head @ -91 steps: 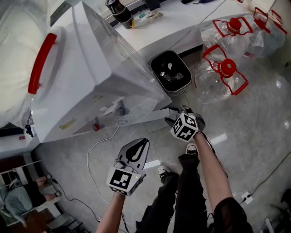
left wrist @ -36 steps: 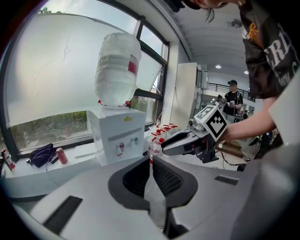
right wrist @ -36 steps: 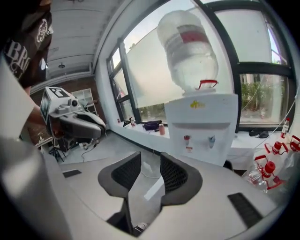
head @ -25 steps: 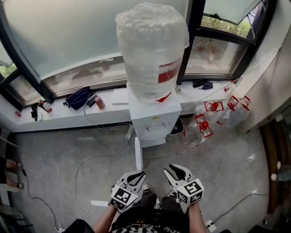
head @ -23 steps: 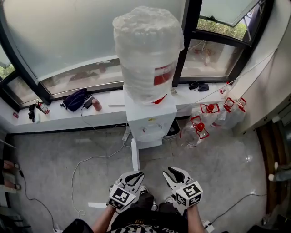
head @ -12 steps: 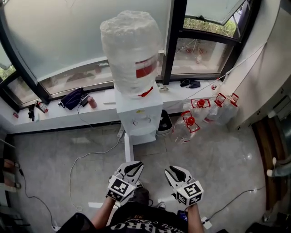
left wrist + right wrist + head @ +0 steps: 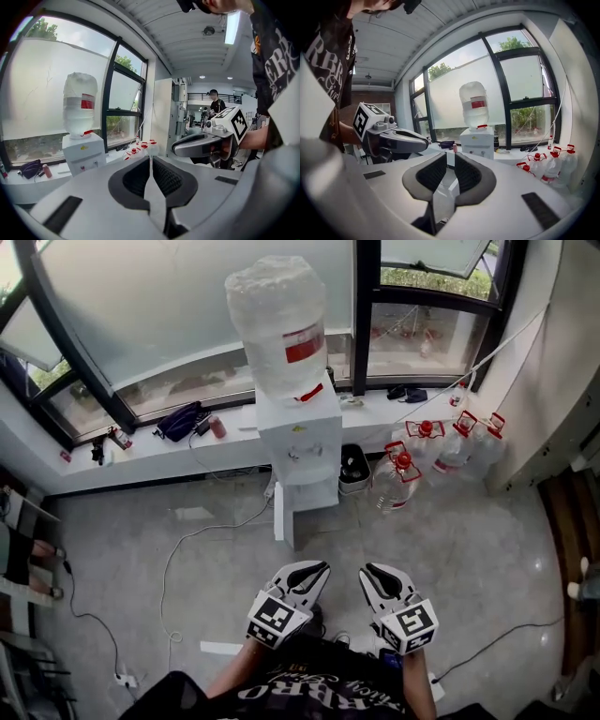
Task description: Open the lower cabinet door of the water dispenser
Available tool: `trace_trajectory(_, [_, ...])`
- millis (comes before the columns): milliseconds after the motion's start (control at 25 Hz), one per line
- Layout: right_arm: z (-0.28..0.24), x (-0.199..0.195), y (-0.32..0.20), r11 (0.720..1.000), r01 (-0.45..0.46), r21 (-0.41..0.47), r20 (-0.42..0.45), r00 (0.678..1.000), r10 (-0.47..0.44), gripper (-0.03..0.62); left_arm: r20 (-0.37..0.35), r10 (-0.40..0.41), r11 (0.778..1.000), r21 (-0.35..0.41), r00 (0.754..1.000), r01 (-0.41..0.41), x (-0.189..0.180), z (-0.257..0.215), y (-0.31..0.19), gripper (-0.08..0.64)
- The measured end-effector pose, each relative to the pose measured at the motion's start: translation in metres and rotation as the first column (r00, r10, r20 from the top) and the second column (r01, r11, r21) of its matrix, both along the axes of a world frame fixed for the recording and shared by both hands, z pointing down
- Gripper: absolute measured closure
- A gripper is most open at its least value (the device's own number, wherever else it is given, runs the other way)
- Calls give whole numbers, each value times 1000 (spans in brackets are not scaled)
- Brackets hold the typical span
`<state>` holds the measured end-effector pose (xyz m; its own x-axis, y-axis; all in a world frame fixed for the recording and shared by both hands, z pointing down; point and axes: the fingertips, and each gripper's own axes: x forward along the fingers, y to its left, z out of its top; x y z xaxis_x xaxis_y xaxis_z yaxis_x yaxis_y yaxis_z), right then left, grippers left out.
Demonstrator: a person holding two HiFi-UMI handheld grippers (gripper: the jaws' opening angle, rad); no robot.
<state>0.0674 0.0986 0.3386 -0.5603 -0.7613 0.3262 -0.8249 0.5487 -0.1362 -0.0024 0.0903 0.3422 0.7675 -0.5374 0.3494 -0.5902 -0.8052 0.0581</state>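
Observation:
The white water dispenser (image 7: 298, 442) with its wrapped bottle (image 7: 277, 310) stands at the window ledge, well ahead of me. Its lower cabinet door (image 7: 280, 514) is swung out toward me, edge-on. Both grippers hang side by side close to my body, far from the dispenser. My left gripper (image 7: 319, 567) has its jaws together and holds nothing. On my right gripper (image 7: 367, 570) the jaws are closing, with a narrow gap and nothing between them. The dispenser (image 7: 84, 152) is in the left gripper view at the left. In the right gripper view the dispenser (image 7: 478, 140) stands just beyond the jaws.
Several empty jugs with red caps (image 7: 422, 442) stand right of the dispenser, and a black bin (image 7: 353, 468) is beside it. A white cable (image 7: 187, 549) runs across the grey floor to the left. A dark bag (image 7: 180, 420) lies on the ledge.
I have backed away from the dispenser, which now looks smaller and farther off. Both grippers came back with me, side by side. The right jaws have narrowed.

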Motion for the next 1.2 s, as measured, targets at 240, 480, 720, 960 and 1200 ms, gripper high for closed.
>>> trace_trajectory(240, [-7, -9, 53, 997, 69, 30, 25, 997, -70, 551, -10, -55, 998, 22, 998, 55, -3, -12, 59, 540])
trace_trajectory(480, [-15, -20, 86, 993, 98, 63, 10, 995, -99, 566, -7, -89, 995, 54, 996, 89, -12, -26, 98, 540])
trace_trajectory(720, [-27, -33, 106, 986, 116, 116, 6, 993, -118, 578, -9, -101, 992, 71, 995, 102, -20, -31, 120, 540])
trace_trajectory(960, [-30, -45, 113, 979, 146, 141, -17, 989, -145, 578, -21, -111, 990, 86, 994, 112, -28, -35, 130, 540])
trace_trajectory(1200, [-31, -52, 118, 977, 163, 135, -38, 986, -159, 579, -36, -114, 989, 89, 993, 117, -33, -37, 131, 540])
